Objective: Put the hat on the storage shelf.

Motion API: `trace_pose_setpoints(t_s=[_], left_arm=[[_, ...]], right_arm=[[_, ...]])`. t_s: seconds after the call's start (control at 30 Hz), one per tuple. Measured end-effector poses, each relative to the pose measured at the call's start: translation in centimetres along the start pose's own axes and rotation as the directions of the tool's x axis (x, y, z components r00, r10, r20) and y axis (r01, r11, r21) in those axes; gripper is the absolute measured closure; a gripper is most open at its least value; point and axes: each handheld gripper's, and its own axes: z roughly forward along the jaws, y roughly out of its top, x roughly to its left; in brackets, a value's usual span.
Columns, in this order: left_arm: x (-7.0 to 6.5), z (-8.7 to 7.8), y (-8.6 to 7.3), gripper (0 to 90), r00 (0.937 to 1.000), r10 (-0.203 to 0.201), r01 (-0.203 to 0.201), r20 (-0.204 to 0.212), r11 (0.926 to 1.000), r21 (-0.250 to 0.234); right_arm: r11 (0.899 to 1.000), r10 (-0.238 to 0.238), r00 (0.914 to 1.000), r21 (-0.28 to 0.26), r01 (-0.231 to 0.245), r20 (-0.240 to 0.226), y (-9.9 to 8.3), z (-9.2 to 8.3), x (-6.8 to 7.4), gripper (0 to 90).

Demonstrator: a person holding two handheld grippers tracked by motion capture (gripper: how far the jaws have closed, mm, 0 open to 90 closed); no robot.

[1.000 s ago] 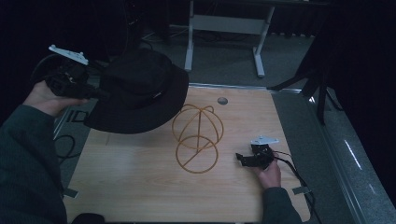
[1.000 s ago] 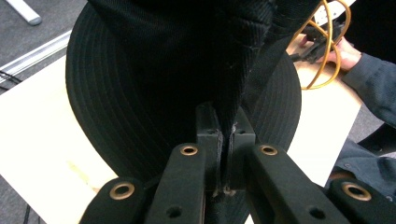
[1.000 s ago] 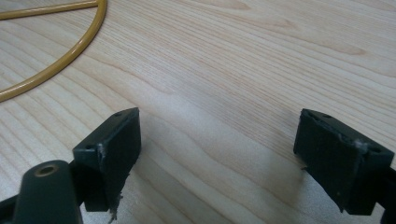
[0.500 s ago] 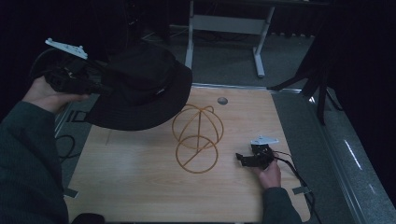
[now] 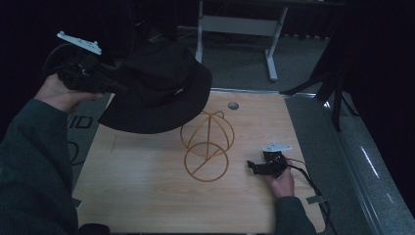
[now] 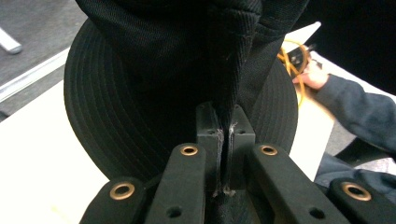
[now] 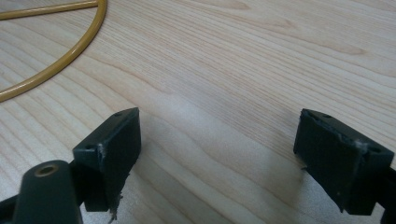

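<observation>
- High view: black bucket hat [image 5: 159,90] up off the table [image 5: 147,196], above and left of the yellow wire stand [image 5: 205,144], pinched at the brim by left gripper [image 5: 115,87]; looks soft, light, floppy.
- Left gripper view: jaws pressed tight on folded fabric; brim edge likely the best hold.
- Right gripper view: right gripper [image 7: 217,154] spread wide, empty, low over the wood.

The hat [image 5: 161,90] is hanging at the upper left of the frame, overlapping the table's [image 5: 147,196] far left corner. The wire stand [image 5: 205,147] is sitting mid-table, below and right of it. The right gripper [image 5: 257,165] is resting right of the stand.
</observation>
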Motion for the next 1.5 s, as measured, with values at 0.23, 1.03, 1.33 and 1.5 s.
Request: trace_pose_setpoints(t_s=[0.23,1.03,1.33,1.5], left_arm=[[-0.3,0.9,0.3,87.7,0.9982,0.020,-0.020,0.056,0.9998,0.003],[-1.8,2.5,0.9,87.6,0.9926,0.078,-0.083,0.093,0.9953,0.050],[-2.5,3.6,1.3,87.4,0.9892,0.099,-0.107,0.108,0.9915,0.073],[-2.9,4.2,1.5,87.4,0.9868,0.115,-0.125,0.114,0.9883,0.087]], right_arm=[[1.000,0.000,1.0000,0.000,0.000,0.000,0.0,0.0,0.0,14.8],[1.000,-0.001,1.0000,0.000,0.001,0.000,0.0,0.0,0.0,14.8],[1.000,0.000,1.0000,0.000,0.000,0.000,0.0,0.0,0.0,14.8],[1.000,-0.001,1.0000,0.000,0.001,0.000,0.0,0.0,0.0,14.8]])
